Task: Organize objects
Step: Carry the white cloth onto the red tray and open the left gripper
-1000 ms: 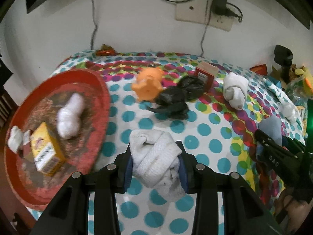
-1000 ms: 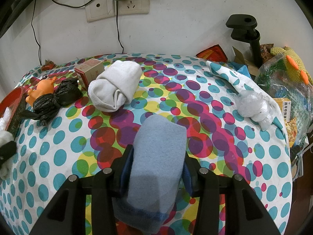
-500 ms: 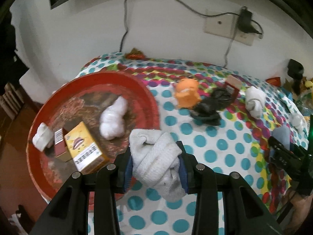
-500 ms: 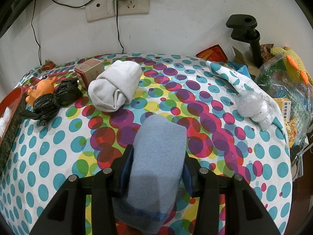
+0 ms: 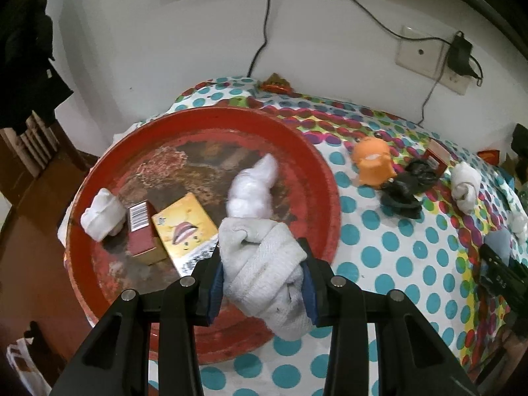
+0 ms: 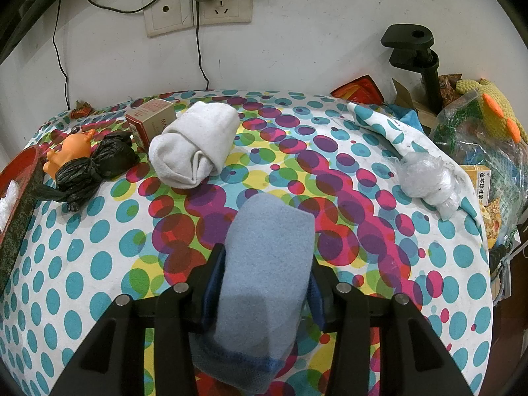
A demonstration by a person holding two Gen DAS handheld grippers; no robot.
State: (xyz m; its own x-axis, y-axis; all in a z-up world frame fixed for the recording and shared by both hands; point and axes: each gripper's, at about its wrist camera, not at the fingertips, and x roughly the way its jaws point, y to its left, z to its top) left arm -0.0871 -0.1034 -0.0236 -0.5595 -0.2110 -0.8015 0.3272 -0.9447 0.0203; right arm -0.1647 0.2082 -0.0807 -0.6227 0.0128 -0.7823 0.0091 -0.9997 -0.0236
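My left gripper [image 5: 262, 279] is shut on a rolled white sock [image 5: 264, 264], held above the near right part of a round red tray [image 5: 316, 178]. On the tray lie a white plastic bundle [image 5: 252, 189], a yellow box [image 5: 186, 227], a small red box [image 5: 140, 231] and a white wad [image 5: 100, 214]. My right gripper [image 6: 264, 283] is shut on a folded light-blue cloth [image 6: 264, 274] over the dotted tablecloth. The right gripper's dark body shows at the right edge of the left wrist view.
On the tablecloth sit an orange toy [image 6: 71, 151], a black bag [image 6: 92, 168], a red-and-tan box [image 6: 150, 120], a rolled white towel [image 6: 193, 145] and a clear plastic wad [image 6: 427, 181]. Bags and a black clamp [image 6: 412, 52] crowd the right edge. Wall sockets with cables stand behind.
My left gripper has carried the white sock leftward from the tablecloth to over the red tray, which now fills the view's middle. The right gripper and blue cloth have stayed still.
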